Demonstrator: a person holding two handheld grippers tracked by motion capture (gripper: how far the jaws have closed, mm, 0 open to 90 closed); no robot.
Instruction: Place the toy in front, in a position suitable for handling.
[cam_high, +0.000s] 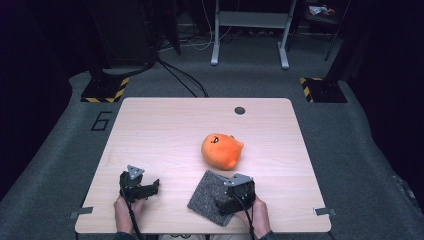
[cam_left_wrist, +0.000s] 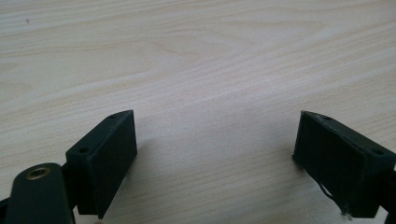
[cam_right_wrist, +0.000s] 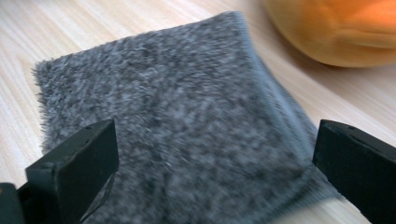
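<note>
An orange plush toy (cam_high: 222, 151) with a dark eye mark lies near the middle of the light wooden table (cam_high: 165, 130). A grey fuzzy folded cloth (cam_high: 210, 195) lies just in front of it, near the table's front edge. My right gripper (cam_high: 227, 200) is over the cloth's right part, open, with the cloth (cam_right_wrist: 177, 126) spread between its jaws and the toy (cam_right_wrist: 336, 28) beyond. My left gripper (cam_high: 147, 189) rests at the front left, open over bare wood (cam_left_wrist: 215, 140), nothing between its jaws.
A dark round hole (cam_high: 240, 110) sits near the table's far edge. Metal clips (cam_high: 80, 212) mark the front corners. Beyond the table are grey carpet, a white desk frame (cam_high: 250, 30), cables and hazard-striped bases (cam_high: 105, 90).
</note>
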